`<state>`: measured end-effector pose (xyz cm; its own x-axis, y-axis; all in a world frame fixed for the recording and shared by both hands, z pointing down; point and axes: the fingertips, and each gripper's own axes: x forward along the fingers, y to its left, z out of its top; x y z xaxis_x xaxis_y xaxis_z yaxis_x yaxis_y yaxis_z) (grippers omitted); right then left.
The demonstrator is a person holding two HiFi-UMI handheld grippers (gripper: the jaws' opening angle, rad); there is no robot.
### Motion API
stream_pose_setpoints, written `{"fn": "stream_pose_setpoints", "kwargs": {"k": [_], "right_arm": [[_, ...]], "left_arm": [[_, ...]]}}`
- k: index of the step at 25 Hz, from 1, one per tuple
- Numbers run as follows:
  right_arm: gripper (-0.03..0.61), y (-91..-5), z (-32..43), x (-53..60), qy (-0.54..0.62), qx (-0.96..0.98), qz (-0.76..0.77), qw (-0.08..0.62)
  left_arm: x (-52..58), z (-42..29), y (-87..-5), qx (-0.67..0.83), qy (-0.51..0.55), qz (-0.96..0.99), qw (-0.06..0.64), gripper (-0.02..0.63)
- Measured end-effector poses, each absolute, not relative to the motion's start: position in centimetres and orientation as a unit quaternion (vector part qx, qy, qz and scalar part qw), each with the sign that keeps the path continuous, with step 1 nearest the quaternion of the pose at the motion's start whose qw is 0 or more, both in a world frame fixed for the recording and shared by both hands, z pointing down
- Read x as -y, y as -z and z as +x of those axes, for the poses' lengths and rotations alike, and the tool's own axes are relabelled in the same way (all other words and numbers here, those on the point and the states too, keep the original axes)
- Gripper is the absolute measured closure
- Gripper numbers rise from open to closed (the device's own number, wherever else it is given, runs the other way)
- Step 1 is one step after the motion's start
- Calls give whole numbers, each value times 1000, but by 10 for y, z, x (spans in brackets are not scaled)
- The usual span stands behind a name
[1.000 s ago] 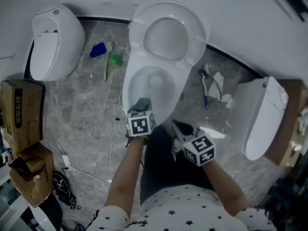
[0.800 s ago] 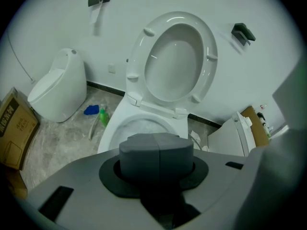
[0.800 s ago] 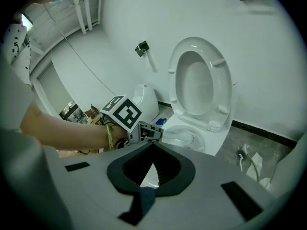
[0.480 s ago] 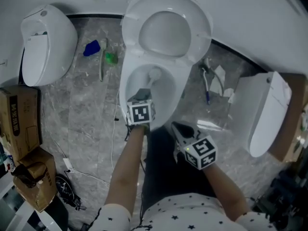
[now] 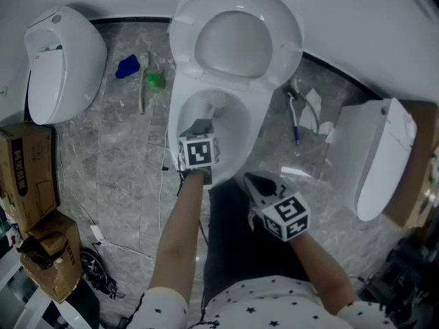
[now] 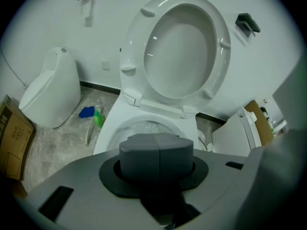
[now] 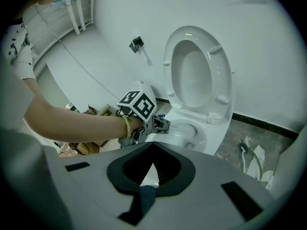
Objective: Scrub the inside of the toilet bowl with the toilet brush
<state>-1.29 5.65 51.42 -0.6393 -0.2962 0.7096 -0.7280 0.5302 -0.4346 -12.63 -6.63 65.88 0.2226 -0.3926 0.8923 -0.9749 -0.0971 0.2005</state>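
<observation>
Left gripper [image 5: 199, 129], frame centre, is clamped on the brush [image 5: 217, 105], whose head sits in the bowl [image 5: 241, 136] at its upper wall. Right gripper [image 5: 255, 184] is empty, jaws slightly apart. Press the bristles firmly and sweep around the wall and under the rim.

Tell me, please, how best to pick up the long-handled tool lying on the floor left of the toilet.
Probably grip the long-handled tool at the handle end away from the green part, coming straight down, jaws across it: it lies flat on the floor.
</observation>
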Motion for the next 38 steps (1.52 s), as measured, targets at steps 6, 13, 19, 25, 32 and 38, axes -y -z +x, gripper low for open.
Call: {"fn": "stream_pose_setpoints", "kwargs": {"k": [6, 13, 19, 25, 32, 38], "right_arm": [[572, -515, -12, -55, -373, 826, 310, 288], [572, -513, -17, -54, -373, 828, 307, 285], [572, -513, -16, -52, -369, 829, 309, 284], [572, -510, -19, -50, -366, 831, 310, 281], [572, -507, -23, -51, -364, 833, 307, 281], [572, -505, -21, -51, -360, 835, 306, 282]], "left_arm": [[64, -141, -663, 533, -345, 645, 425, 460], [57, -166, -663, 542, -356, 634, 422, 460], [47, -180, -662, 549, -361, 625, 422, 460], [30, -193, -666, 555, -358, 614, 433, 460], [10, -206, -663, 559, -369, 602, 434, 460], [-14, -215, -661, 557, -384, 586, 446, 460]]}}
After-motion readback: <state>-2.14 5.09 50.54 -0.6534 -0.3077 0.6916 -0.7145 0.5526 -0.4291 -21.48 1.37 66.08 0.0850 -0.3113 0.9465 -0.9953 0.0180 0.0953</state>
